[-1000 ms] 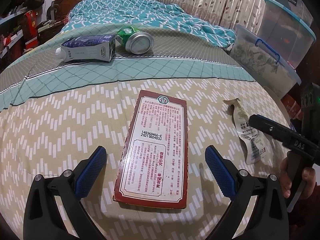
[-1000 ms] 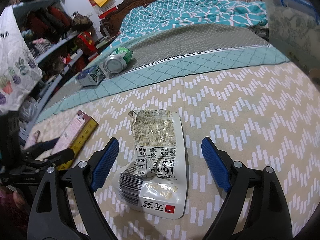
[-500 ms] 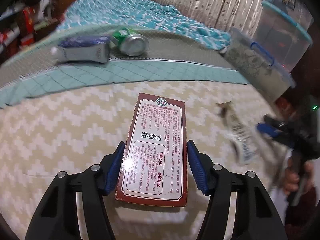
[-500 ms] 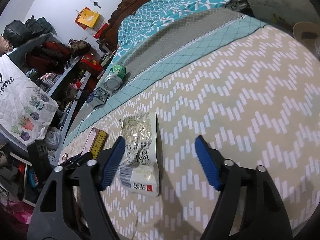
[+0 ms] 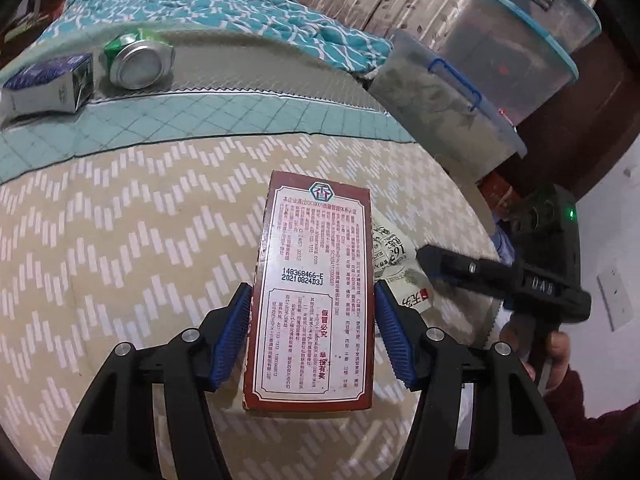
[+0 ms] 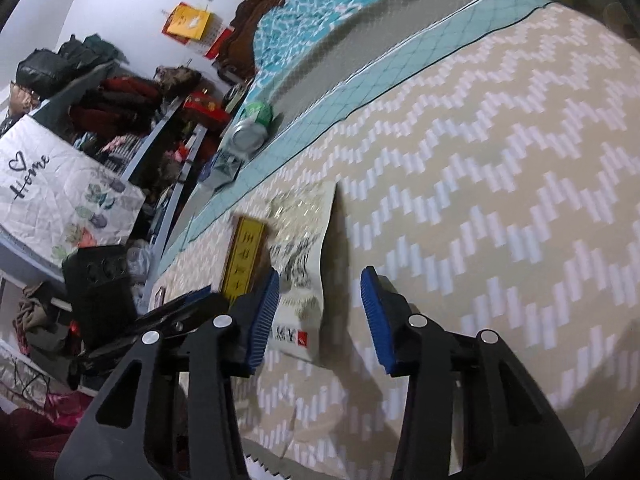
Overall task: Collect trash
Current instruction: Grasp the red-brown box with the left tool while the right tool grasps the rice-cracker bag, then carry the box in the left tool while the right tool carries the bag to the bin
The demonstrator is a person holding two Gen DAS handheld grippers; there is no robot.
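My left gripper (image 5: 312,288) is shut on a flat red box (image 5: 316,264) with white printed text, both blue pads pressing its long sides. Its yellow edge (image 6: 244,256) shows in the right wrist view. Just right of the box lies a white and silver snack pouch (image 5: 394,256) on the bedspread. My right gripper (image 6: 320,280) straddles the pouch (image 6: 304,264) and its jaws are closing. The left pad is at the pouch's edge and the right pad stands apart from it. One of its fingers (image 5: 452,266) shows in the left wrist view.
A crushed green can (image 5: 138,62) and a blue and white carton (image 5: 44,84) lie further up the zigzag bedspread (image 5: 120,240). Lidded plastic storage boxes (image 5: 448,108) stand off the bed's right side. Cluttered shelves (image 6: 112,112) and a white "Home" bag (image 6: 60,192) stand to the left.
My left gripper went from wide open to shut on the red box and carried it right, up against the pouch. My right gripper's jaws narrowed around the pouch while the wrist rolled.
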